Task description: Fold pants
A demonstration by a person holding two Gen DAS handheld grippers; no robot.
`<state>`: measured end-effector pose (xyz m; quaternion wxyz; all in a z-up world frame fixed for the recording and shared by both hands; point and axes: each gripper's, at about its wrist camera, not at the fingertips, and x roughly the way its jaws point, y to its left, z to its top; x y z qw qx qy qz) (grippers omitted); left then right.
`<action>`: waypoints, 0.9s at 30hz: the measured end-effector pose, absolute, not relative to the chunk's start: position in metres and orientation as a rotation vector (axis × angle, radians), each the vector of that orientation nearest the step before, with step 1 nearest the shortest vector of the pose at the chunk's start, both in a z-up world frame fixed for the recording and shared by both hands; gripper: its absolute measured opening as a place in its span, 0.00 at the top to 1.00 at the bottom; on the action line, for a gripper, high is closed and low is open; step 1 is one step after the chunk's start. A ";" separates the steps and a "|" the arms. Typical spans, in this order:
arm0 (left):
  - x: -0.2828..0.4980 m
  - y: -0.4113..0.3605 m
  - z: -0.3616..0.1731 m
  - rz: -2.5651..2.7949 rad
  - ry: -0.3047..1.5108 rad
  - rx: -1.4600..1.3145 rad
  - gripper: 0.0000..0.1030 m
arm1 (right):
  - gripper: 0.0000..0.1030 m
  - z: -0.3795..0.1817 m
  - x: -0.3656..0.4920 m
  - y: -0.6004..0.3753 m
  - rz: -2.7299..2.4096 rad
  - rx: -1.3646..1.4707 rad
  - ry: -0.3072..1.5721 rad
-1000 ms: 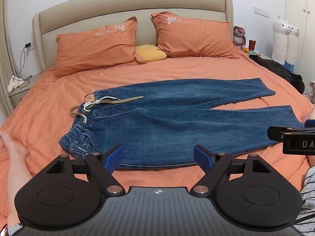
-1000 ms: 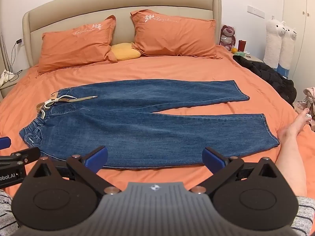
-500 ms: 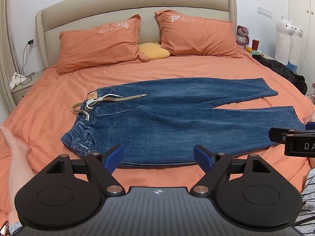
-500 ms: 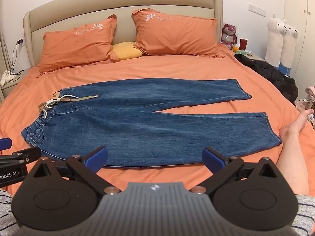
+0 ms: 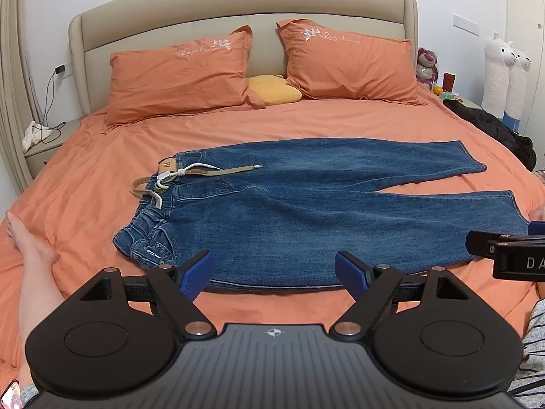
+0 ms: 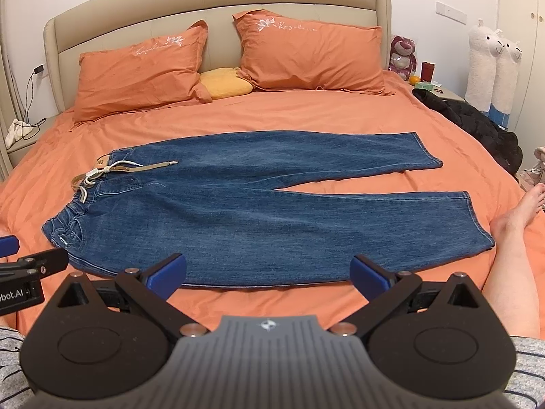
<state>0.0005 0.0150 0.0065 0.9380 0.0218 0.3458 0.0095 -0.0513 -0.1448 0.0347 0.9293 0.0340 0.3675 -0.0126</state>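
Note:
Blue jeans [image 5: 306, 211] lie flat and spread on the orange bed, waistband to the left, both legs pointing right; they also show in the right wrist view [image 6: 259, 201]. A tan belt with a white cord [image 5: 190, 175] lies at the waistband. My left gripper [image 5: 274, 269] is open and empty, hovering over the jeans' near edge. My right gripper [image 6: 269, 269] is open and empty, also just short of the near edge, to the right of the left one.
Two orange pillows [image 5: 180, 71] and a yellow cushion [image 5: 274, 90] sit by the headboard. A black garment [image 6: 477, 119] lies at the bed's right edge. The person's bare feet rest on the sheet at left [image 5: 30, 248] and right [image 6: 517, 218].
Both grippers have risen and pulled back slightly, so the jeans sit a little higher in view. The jeans have not moved. Both grippers stay open.

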 end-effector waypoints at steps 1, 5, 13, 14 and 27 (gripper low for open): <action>0.001 0.016 0.007 0.021 0.705 0.043 0.08 | 0.05 0.035 -0.052 -0.144 -0.026 0.069 0.752; -0.001 0.017 0.009 0.030 0.700 0.042 0.08 | 0.05 0.036 -0.052 -0.143 -0.023 0.073 0.746; 0.000 0.019 0.010 0.035 0.699 0.040 0.08 | 0.05 0.034 -0.052 -0.142 -0.012 0.080 0.761; 0.000 0.020 0.010 0.037 0.698 0.039 0.08 | 0.05 0.034 -0.052 -0.142 -0.012 0.082 0.762; -0.002 0.022 0.010 0.031 0.698 0.041 0.08 | 0.05 0.033 -0.051 -0.143 -0.006 0.095 0.765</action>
